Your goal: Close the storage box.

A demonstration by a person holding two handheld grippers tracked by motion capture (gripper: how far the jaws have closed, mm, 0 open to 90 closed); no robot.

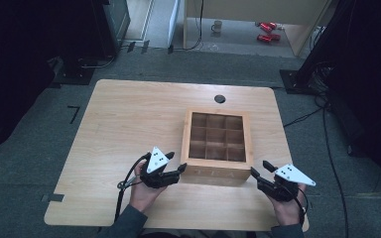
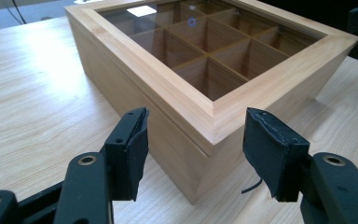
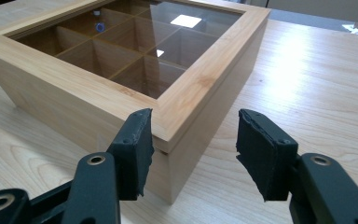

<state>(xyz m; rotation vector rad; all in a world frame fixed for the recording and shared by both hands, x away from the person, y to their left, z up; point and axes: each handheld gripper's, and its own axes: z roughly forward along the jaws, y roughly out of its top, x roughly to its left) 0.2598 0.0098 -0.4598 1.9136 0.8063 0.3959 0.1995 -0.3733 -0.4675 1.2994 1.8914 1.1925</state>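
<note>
Flanking the near side of the square pale-wood box with a glass-paned lid [image 1: 217, 141], the two hand-held grippers sit at its two near corners, which suggests the person means to take the box from both sides at once, either to lift the lid or to steady and move the whole thing. The box rests flat on the light wooden table [image 1: 124, 124], right of centre and close to the person, its lid closed over nine empty compartments visible through the glass. The left gripper [image 1: 181, 170] points at the near left corner, and in the left gripper view its jaws stand apart with that corner between them, neither pad touching wood. The right gripper [image 1: 259, 171] mirrors it at the near right corner, jaws likewise spread and clear of the box in the right gripper view. Both pairs of jaws line up about level with the seam under the lid's overhanging frame, a sensible height if the lid's edge is the target. Holding both open and symmetric keeps either option ready, though nothing is gripped yet. A small dark round cable hole [image 1: 220, 98] lies in the table beyond the box.
</note>
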